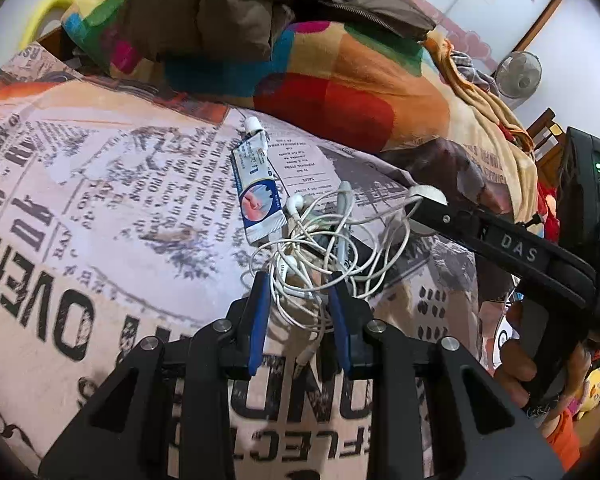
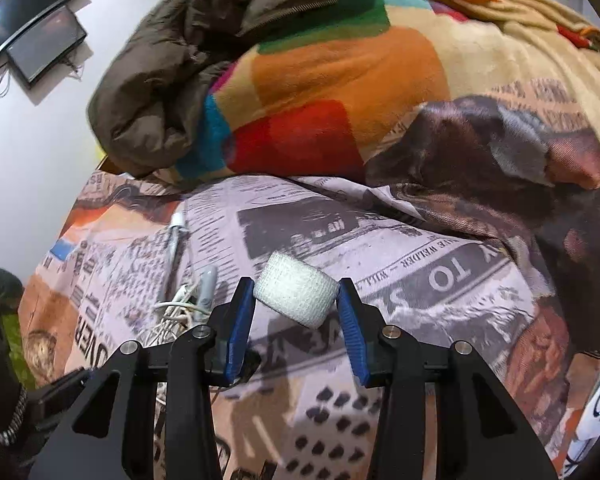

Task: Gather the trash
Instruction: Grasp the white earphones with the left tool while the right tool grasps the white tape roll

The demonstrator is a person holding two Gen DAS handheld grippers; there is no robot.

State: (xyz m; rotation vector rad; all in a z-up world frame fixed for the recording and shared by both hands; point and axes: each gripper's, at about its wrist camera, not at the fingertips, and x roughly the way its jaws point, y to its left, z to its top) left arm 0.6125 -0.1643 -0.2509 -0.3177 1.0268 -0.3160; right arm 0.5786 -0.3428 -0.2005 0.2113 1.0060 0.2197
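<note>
On the newspaper-print bedsheet (image 1: 100,208) lie tangled white earphones (image 1: 320,248), a blue-and-white ointment tube (image 1: 256,184) and a grey-white pen (image 1: 344,224). My left gripper (image 1: 300,284) is open, its blue fingertips on either side of the earphone tangle. My right gripper (image 2: 296,292) is open around a white bandage roll (image 2: 296,294), which sits between the fingertips; contact with the pads is unclear. The left wrist view shows the right gripper (image 1: 432,208) reaching in with the roll (image 1: 428,194) at its tip. The earphones (image 2: 176,308) also show at the left of the right wrist view.
A patchwork coloured blanket (image 1: 340,80) and a brown jacket (image 1: 220,12) are heaped at the back of the bed. A fan (image 1: 518,74) stands by the wall at right. Dark screens (image 2: 40,40) hang on the wall at left.
</note>
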